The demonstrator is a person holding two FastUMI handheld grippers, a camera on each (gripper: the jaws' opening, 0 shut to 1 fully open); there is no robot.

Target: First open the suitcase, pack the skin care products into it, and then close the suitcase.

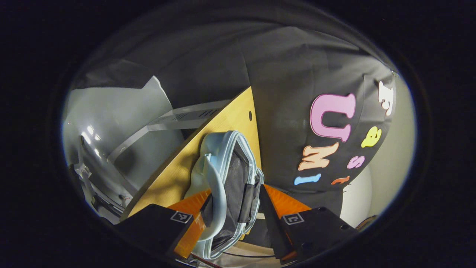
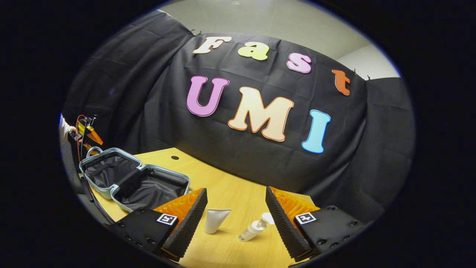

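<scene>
The pale blue suitcase (image 2: 111,193) lies open on the wooden table (image 2: 227,190), both halves showing dark lining. In the left gripper view the suitcase (image 1: 215,156) is seen edge-on, and my left gripper (image 1: 236,193) is open with the raised shell's rim and lining between its fingers. That left gripper (image 2: 89,134) hangs over the case's far edge, with a hand behind it. My right gripper (image 2: 236,206) is open and holds nothing. Just ahead of it on the table are a white tube (image 2: 216,220) standing on its cap and a white pump bottle (image 2: 254,229) lying on its side.
The black cloth wall (image 2: 260,160) closes off the table's back edge. A small round hole (image 2: 174,158) marks the tabletop near the case. Beyond the table in the left gripper view run a grey metal rail (image 1: 178,119) and a white wall.
</scene>
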